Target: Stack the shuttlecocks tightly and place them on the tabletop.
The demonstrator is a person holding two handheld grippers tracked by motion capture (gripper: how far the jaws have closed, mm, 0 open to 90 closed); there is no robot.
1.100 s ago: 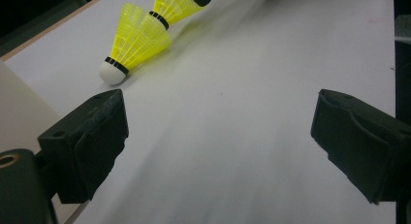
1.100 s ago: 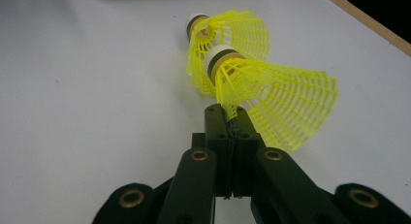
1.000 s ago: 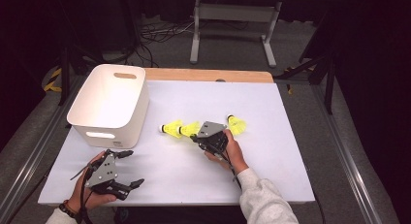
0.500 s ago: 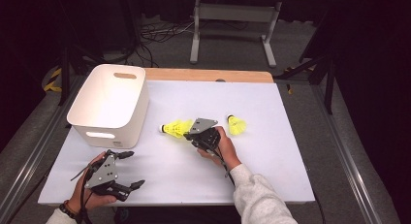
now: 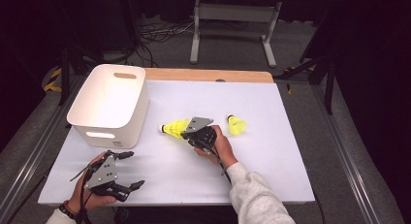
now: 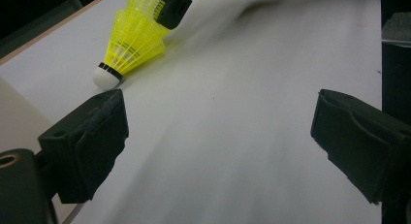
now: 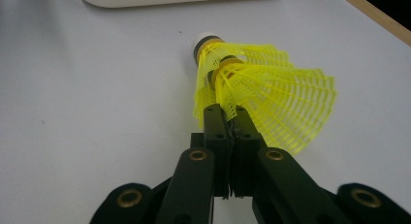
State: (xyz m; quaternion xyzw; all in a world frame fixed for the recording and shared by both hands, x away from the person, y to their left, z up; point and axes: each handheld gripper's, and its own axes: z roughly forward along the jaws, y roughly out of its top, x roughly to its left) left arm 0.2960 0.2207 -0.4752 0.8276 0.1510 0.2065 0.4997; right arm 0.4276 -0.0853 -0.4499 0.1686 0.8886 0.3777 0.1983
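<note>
Shuttlecocks lying near the middle of the tabletop, two nested together, one pushed into the other's skirt, white cork tips pointing toward the bin at the far left corner. Right gripper pressing in from the skirt end, jaws closed nearly all the way and pinching the yellow mesh between them; seen up close in the right gripper view as shuttlecocks fanning out just past the right gripper, corks farthest from the jaws, mesh edge clamped at the pads. Resting on the white surface rather than hanging clear, as far as can be told. Third shuttlecock lying alone toward the right edge, just beyond the right hand, apart from the gripper. Left gripper sitting near the near left corner in the left hand, jaws spread wide and gripping nothing; in the left gripper view, looking across bare tabletop toward the shuttlecocks, well apart from them.
</note>
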